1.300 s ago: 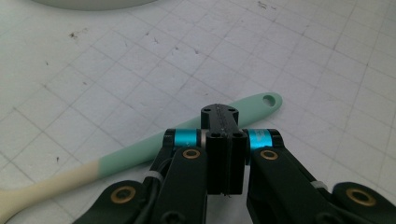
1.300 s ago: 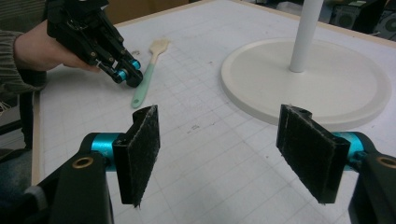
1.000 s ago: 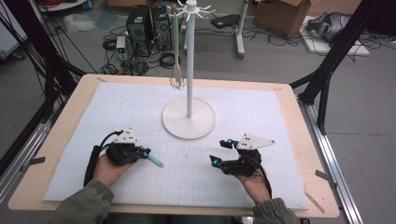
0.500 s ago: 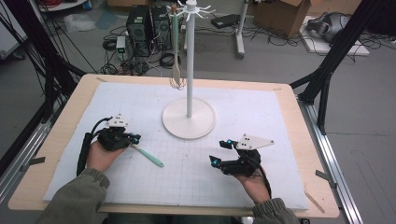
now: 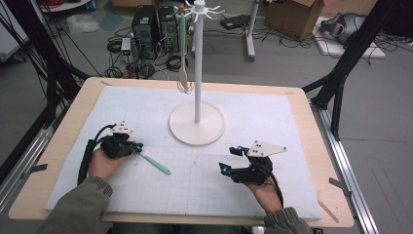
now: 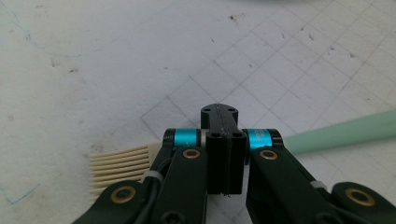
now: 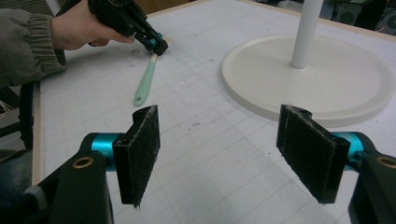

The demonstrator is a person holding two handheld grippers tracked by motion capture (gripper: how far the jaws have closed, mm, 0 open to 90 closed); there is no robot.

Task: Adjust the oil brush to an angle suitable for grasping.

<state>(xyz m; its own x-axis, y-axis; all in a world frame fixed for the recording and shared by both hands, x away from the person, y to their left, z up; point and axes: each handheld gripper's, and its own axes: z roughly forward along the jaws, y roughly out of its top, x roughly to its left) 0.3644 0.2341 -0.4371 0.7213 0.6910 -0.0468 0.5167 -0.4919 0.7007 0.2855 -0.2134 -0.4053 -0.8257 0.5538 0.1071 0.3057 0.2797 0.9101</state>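
Gripping the mint-green-handled pastry brush with pale bristles [image 5: 155, 163] in the left gripper [image 5: 137, 146], jaws shut across its neck.
Shifted leftward since a second ago, handle end touching the white gridded mat [image 5: 272, 122]; lifting toward the white hook stand [image 5: 197, 73] judged next; right gripper [image 5: 231, 159] wide, idle.

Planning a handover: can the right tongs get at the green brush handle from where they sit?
Probably yes: the right tongs are open, and bare mat lies between them and the brush handle, whose free end points their way.

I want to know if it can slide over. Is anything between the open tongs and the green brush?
No. In the right gripper view, only bare gridded mat lies between the right tongs and the brush, which the left tongs hold.
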